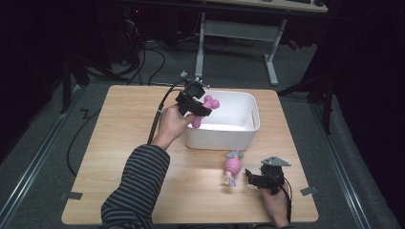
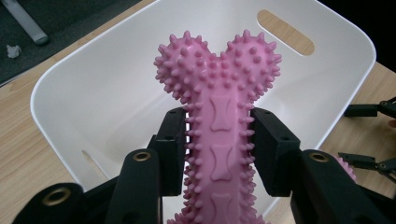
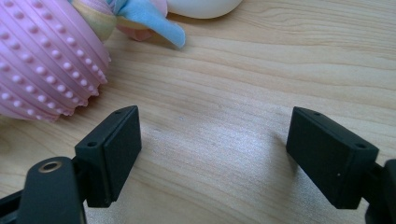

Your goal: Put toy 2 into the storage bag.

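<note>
Pink spiked bone (image 2: 219, 121) clamped in left gripper (image 2: 219, 140) above white bin (image 2: 70, 93), unreleased | right gripper (image 3: 212, 154) gaping, empty, on table (image 3: 280, 56) | ribbed toy (image 3: 42, 60) beside its jaw, still out

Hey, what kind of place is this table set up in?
Probably a lab or recording workspace: a wooden table on grey carpet, loose cables on the floor behind it, and the metal legs of a desk in dark surroundings.
</note>
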